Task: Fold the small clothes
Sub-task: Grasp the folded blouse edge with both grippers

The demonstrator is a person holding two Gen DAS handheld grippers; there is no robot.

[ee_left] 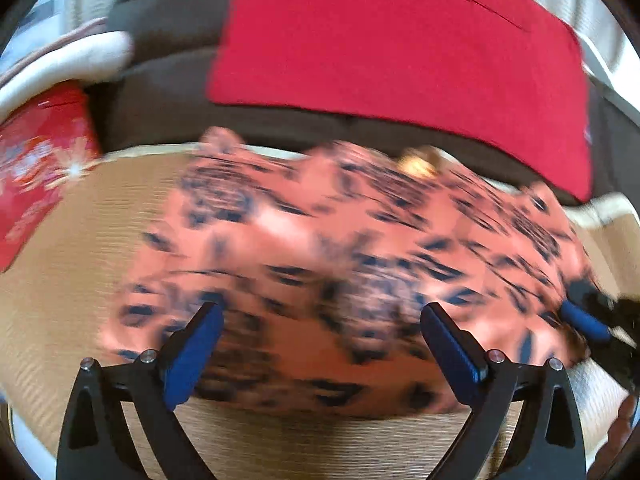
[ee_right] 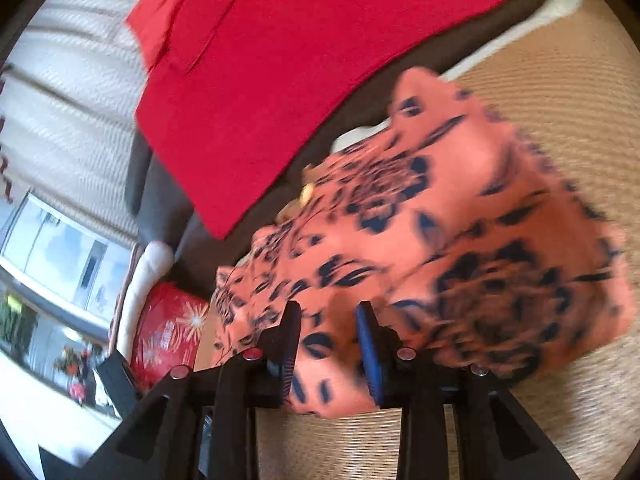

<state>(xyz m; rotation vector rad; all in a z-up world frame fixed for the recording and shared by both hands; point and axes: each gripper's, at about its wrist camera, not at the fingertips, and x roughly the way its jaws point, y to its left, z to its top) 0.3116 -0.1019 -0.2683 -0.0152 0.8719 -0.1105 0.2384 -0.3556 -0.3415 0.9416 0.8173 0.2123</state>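
A salmon-orange garment with a dark blue leaf print (ee_left: 320, 240) lies spread and rumpled on a woven tan mat (ee_left: 80, 240). My left gripper (ee_left: 320, 310) hovers over its near edge, jaws wide open, nothing between the pads. In the right wrist view the same garment (ee_right: 440, 240) fills the middle. My right gripper (ee_right: 328, 308) sits at its near corner with narrowed jaws. Cloth lies in the gap, and the pads do not visibly press on it. One blue finger of the right gripper (ee_left: 584, 322) shows at the garment's right edge in the left wrist view. Both views are motion-blurred.
A large red cushion (ee_left: 400, 48) rests on a dark brown sofa (ee_left: 168, 92) just behind the mat. A red cushion with a white starburst print (ee_left: 36, 168) and a white pillow (ee_left: 68, 60) sit at the left. A window (ee_right: 52, 248) is beyond.
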